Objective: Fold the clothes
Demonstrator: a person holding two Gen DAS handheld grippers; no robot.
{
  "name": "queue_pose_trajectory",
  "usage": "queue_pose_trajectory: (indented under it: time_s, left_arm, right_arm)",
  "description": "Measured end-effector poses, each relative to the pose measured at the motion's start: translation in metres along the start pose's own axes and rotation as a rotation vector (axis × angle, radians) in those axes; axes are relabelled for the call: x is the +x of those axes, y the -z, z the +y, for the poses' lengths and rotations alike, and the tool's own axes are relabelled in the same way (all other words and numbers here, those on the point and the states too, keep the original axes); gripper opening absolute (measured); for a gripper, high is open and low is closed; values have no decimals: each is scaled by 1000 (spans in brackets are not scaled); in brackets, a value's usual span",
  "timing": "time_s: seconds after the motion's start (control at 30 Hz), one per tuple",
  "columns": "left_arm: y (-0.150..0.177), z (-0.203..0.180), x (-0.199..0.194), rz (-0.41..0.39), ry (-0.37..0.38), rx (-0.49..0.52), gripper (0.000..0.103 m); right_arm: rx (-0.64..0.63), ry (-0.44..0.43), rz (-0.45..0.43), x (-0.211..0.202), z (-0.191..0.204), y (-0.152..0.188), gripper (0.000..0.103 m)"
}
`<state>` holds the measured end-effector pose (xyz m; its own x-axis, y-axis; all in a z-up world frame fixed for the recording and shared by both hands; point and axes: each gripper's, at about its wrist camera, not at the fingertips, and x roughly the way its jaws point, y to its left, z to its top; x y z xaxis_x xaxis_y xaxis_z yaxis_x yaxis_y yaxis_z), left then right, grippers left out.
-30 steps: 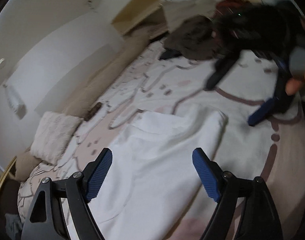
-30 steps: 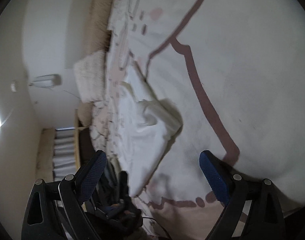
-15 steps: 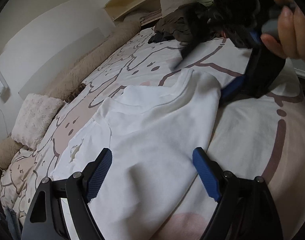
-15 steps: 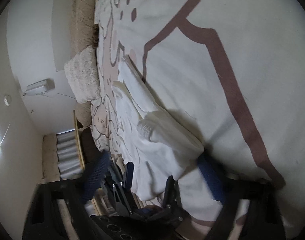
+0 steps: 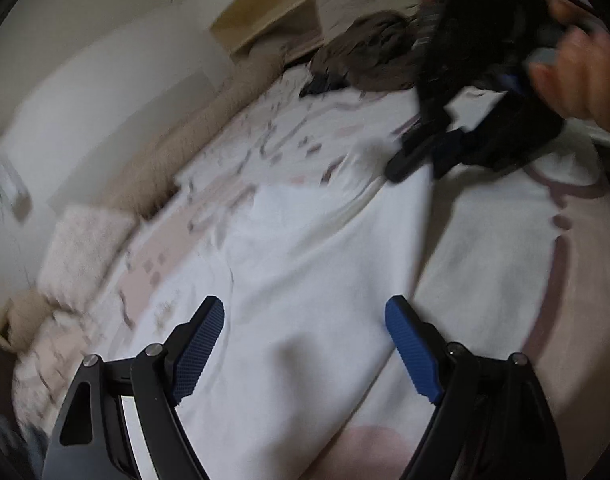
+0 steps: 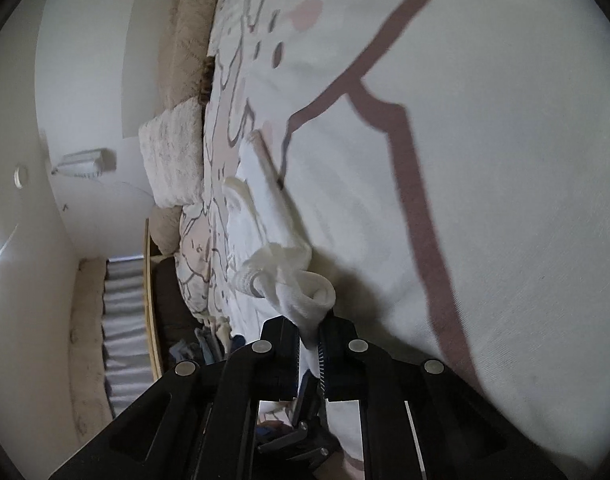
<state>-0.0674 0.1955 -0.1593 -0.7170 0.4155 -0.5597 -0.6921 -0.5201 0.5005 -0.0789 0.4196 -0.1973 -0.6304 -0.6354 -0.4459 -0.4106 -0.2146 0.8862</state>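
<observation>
Fluffy cushion (image 5: 85, 248) at far left by the wall; white garment (image 5: 305, 280) spread across the patterned bed (image 5: 505, 264). Left gripper (image 5: 305, 344) poised over the cloth, jaws wide, nothing held. Further right, right gripper (image 6: 309, 344) just closed, pinching a bunched corner of the garment. Dark clothes pile (image 5: 369, 56) beyond.
</observation>
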Motion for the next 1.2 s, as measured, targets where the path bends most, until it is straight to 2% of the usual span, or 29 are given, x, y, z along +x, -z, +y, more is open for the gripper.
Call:
queue_pose_trajectory:
  time_s: [0.07,0.17,0.2,0.27,0.43,0.47,0.5,0.57,0.67,0.73,0.83,0.87,0.9,0.93,0.97,1.07,1.17,1.2]
  left_arm:
    - [-11,-14,-12,-54,17,65,83]
    - [-26,-33,-11,-58,24,144,81]
    - [-29,-36,-8,-62,14,155,71]
    - [-37,-39,2,-48,-5,152,62]
    - [-56,-42,16,-56,-27,158,60]
    - [-60,-44,18,-60,-27,165,56]
    - [-62,-45,21,-45,-22,163,41]
    - [-66,-47,27,-13,-10,159,28]
    - [-69,-39,31,5,6,106,21]
    - [-69,-34,31,15,9,74,11]
    - [-69,-23,32,23,25,8,6]
    - [-69,-17,33,27,39,-27,6]
    - [-69,-13,32,24,44,-56,6]
    - [-68,-6,30,16,53,-89,6]
    - [-67,0,28,7,62,-122,6]
    - [-65,11,19,-19,94,-210,6]
    - [-59,23,9,-38,125,-299,6]
    - [-58,26,7,-43,137,-327,6]
  right_arm:
    - [-14,-16,23,0,10,2,9]
    - [-52,-19,44,-5,24,3,9]
    - [-65,-18,51,-7,29,3,9]
    - [-81,-8,65,-7,34,1,9]
    - [-79,14,97,-2,31,-3,9]
    - [-74,12,102,-2,29,-4,9]
    - [-69,5,104,-2,28,-4,9]
    - [-61,-7,108,-1,25,-4,9]
    - [-71,-12,102,-3,24,-6,9]
    - [-77,-18,99,-3,23,-7,9]
    - [-94,-58,84,-9,27,-4,11]
    - [-116,-80,74,-12,30,-2,16]
    - [-148,-109,61,-17,34,1,41]
    - [-178,-136,46,-22,38,4,87]
    - [-197,-152,13,-30,41,4,103]
    - [-238,-175,-55,-49,47,-4,103]
    - [-245,-109,-40,-43,53,-34,103]
    - [-261,-78,-7,-33,56,-43,103]
